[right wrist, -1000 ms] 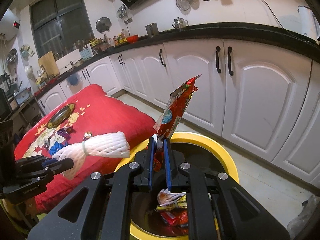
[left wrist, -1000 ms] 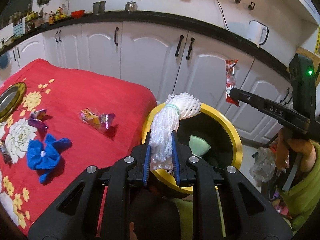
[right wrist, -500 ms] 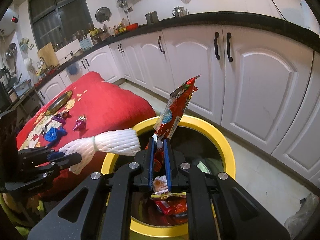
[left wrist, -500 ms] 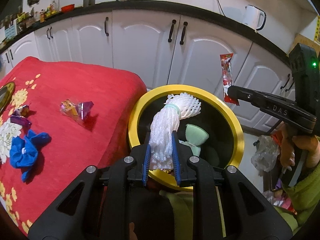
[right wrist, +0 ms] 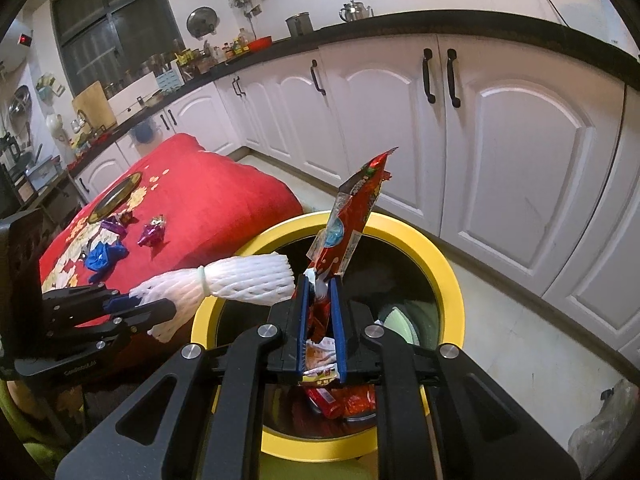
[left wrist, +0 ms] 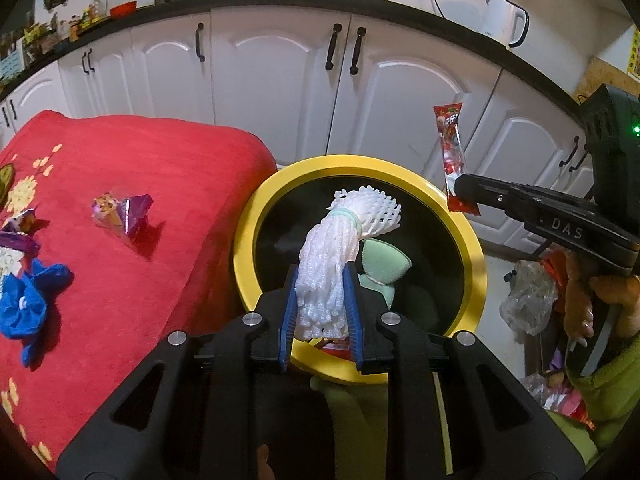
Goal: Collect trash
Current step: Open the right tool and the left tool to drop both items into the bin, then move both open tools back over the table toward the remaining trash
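1. White foam net sleeve (left wrist: pixel 326 268), bound by a pale band: sits between the blue pads of the left hand-held gripper (left wrist: pixel 321 312), lower centre of the left wrist frame. Long axis runs up and away from the jaws, free end bent to the right, over the dark mouth of the yellow-rimmed bin (left wrist: pixel 478 268). The jaws have just been opening; the sleeve is between them and the pads look to touch its sides only lightly.
2. Red snack wrapper (right wrist: pixel 352 224): pinched at its lower end by the right hand-held gripper (right wrist: pixel 320 312), jaws pressed nearly together. Long axis stands up, tilted right, over the bin opening.
3. Deciding relation: both items hang directly above the bin mouth, so release alone should drop them. The sleeve's lower end lies near the closer rim; judged it could catch there.
4. Left on the red-clothed surface (left wrist: pixel 180 184): purple candy wrapper (left wrist: pixel 122 216), blue crumpled item (left wrist: pixel 24 304), more scraps cut off at the left edge.
5. Bin contents partly dark; a pale green item (left wrist: pixel 384 266) and red wrappers show. Bin depth not readable.
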`<action>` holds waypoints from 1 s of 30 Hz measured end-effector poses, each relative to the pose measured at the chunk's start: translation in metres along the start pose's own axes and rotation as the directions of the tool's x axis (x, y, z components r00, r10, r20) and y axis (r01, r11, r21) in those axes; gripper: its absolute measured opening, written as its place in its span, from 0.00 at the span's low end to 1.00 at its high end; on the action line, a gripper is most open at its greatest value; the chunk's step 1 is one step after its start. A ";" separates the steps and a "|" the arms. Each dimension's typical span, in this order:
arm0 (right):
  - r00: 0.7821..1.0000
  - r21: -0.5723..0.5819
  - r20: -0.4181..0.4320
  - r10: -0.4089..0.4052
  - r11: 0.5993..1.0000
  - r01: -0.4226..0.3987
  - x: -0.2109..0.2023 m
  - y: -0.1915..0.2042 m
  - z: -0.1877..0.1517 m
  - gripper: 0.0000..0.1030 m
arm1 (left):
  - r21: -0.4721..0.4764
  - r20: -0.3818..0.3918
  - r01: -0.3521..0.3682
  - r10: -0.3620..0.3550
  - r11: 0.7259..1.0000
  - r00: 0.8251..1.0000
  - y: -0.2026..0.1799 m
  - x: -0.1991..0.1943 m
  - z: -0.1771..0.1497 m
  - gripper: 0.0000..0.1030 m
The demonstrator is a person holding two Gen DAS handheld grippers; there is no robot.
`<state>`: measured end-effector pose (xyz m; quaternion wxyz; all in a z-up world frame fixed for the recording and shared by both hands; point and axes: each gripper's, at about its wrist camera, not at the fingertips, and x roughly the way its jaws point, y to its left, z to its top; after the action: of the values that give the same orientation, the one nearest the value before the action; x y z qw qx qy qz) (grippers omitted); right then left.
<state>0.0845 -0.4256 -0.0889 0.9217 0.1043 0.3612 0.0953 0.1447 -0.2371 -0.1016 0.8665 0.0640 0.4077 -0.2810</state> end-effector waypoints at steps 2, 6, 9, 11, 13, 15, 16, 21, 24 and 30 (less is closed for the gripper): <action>1.000 0.009 0.002 -0.003 1.000 0.003 0.000 -0.002 0.000 0.16 | 0.000 0.003 -0.003 0.003 1.000 1.000 0.000 0.000 -0.001 0.23; 1.000 0.019 0.019 -0.010 1.000 0.009 -0.004 -0.005 0.002 0.29 | -0.017 0.013 -0.012 0.013 1.000 1.000 0.005 -0.003 -0.002 0.40; 0.999 0.025 0.032 -0.016 1.000 0.016 -0.007 -0.005 0.003 0.36 | -0.042 0.023 -0.018 0.019 0.999 1.000 0.008 -0.006 -0.001 0.49; 0.999 0.026 0.038 -0.020 0.999 0.019 -0.008 -0.004 0.004 0.38 | -0.061 0.044 -0.027 0.030 0.998 0.999 0.012 -0.012 -0.001 0.59; 0.998 0.029 0.050 -0.024 0.999 0.023 -0.011 -0.003 0.005 0.44 | -0.079 0.066 -0.028 0.034 0.996 0.997 0.015 -0.018 0.001 0.73; 0.998 0.030 0.062 -0.026 0.999 0.024 -0.014 -0.001 0.007 0.47 | -0.091 0.093 -0.036 0.045 0.995 0.995 0.018 -0.026 0.002 0.82; 0.998 0.030 0.065 -0.026 0.999 0.025 -0.015 -0.001 0.007 0.48 | -0.093 0.102 -0.041 0.051 0.995 0.993 0.018 -0.028 0.002 0.85; 0.994 0.016 0.102 -0.030 0.999 0.029 -0.023 0.008 0.011 0.56 | -0.108 0.155 -0.071 0.087 0.992 0.984 0.022 -0.044 0.004 0.89; 0.992 0.001 0.123 -0.027 1.000 0.027 -0.027 0.016 0.014 0.58 | -0.114 0.187 -0.092 0.113 0.989 0.976 0.024 -0.053 0.005 0.89; 0.987 -0.023 0.159 -0.006 1.000 0.010 -0.033 0.033 0.018 0.62 | -0.135 0.243 -0.131 0.161 0.982 0.956 0.032 -0.074 0.004 0.89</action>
<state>0.0702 -0.4048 -0.0462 0.9492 0.0989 0.2857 0.0872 0.1268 -0.1799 -0.0484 0.9321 0.0065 0.3036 -0.1974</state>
